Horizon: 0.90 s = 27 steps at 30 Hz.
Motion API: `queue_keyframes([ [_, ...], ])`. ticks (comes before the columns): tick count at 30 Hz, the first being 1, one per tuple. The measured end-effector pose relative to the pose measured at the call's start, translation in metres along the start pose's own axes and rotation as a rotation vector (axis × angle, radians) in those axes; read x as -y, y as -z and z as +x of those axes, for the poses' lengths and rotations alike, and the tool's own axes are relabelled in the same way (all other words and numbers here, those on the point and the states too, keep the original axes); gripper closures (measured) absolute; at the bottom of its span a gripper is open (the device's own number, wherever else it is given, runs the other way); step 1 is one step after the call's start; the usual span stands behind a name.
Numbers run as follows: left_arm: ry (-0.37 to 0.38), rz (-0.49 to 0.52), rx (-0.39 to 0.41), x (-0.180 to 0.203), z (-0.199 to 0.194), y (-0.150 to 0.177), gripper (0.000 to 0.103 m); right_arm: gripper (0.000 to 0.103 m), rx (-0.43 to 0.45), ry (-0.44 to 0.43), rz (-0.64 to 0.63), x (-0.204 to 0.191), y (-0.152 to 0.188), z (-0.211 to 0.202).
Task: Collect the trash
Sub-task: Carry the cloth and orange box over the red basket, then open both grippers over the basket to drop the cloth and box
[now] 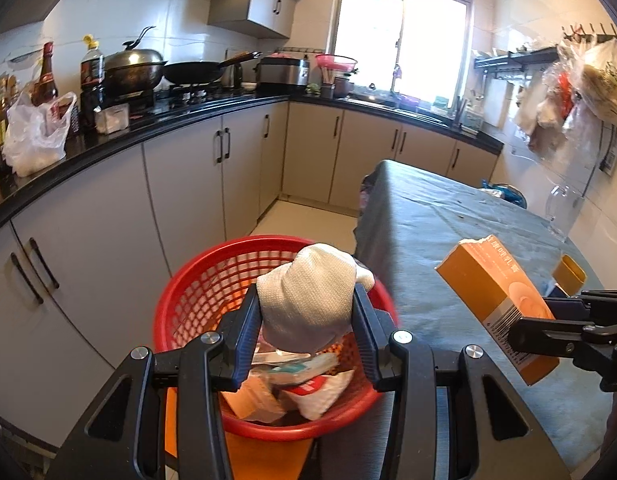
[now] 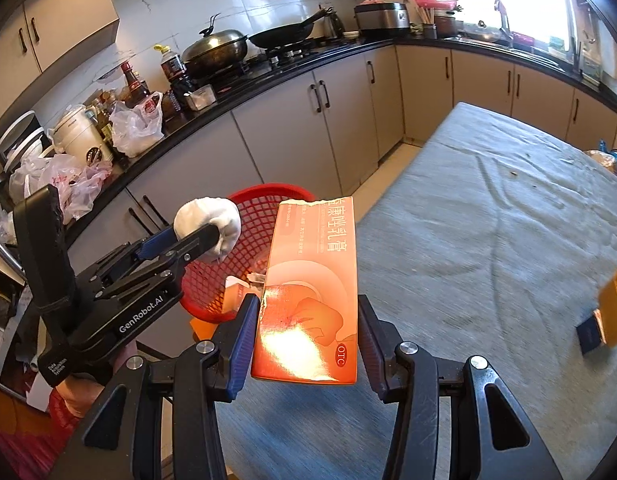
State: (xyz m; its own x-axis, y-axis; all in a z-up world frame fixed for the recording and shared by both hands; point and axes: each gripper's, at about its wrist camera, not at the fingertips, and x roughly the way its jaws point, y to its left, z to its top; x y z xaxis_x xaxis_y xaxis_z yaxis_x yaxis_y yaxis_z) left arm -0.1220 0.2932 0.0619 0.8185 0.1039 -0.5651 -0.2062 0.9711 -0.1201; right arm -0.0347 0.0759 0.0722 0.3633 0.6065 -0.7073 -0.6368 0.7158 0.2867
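Note:
My left gripper (image 1: 306,304) is shut on a crumpled white paper towel (image 1: 308,296) and holds it above the red mesh basket (image 1: 188,296), which holds several wrappers and papers. The same towel (image 2: 208,228) and basket (image 2: 264,240) show in the right wrist view. My right gripper (image 2: 306,316) is shut on an orange medicine box (image 2: 308,292) with a torn top, held over the table edge beside the basket. The box also shows at the right of the left wrist view (image 1: 496,300).
A grey-blue cloth covers the table (image 2: 488,220). A small orange box and a dark item (image 2: 608,312) lie on it at the right. The black kitchen counter (image 1: 108,136) with pots, bottles and plastic bags runs along the left and back. Grey cabinets stand below it.

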Motion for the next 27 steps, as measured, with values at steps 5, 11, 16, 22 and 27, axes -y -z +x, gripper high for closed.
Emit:
queue_keyframes([
  [5, -0.017, -0.035, -0.013, -0.020, 0.006, 0.001, 0.061, 0.052, -0.018, -0.037, 0.023, -0.007, -0.011, 0.017],
  [11, -0.032, -0.052, -0.029, -0.035, 0.013, 0.004, 0.061, 0.051, -0.039, -0.085, 0.054, -0.012, -0.025, 0.042],
  [16, -0.035, -0.044, -0.047, -0.038, 0.019, 0.007, 0.061, 0.051, -0.069, -0.120, 0.093, -0.011, -0.032, 0.068],
  [22, -0.040, -0.044, -0.063, -0.043, 0.026, 0.009, 0.061, 0.051, -0.094, -0.135, 0.116, -0.011, -0.040, 0.092],
  [27, -0.045, -0.051, -0.065, -0.046, 0.030, 0.008, 0.055, 0.044, -0.100, -0.141, 0.136, -0.008, -0.042, 0.102],
])
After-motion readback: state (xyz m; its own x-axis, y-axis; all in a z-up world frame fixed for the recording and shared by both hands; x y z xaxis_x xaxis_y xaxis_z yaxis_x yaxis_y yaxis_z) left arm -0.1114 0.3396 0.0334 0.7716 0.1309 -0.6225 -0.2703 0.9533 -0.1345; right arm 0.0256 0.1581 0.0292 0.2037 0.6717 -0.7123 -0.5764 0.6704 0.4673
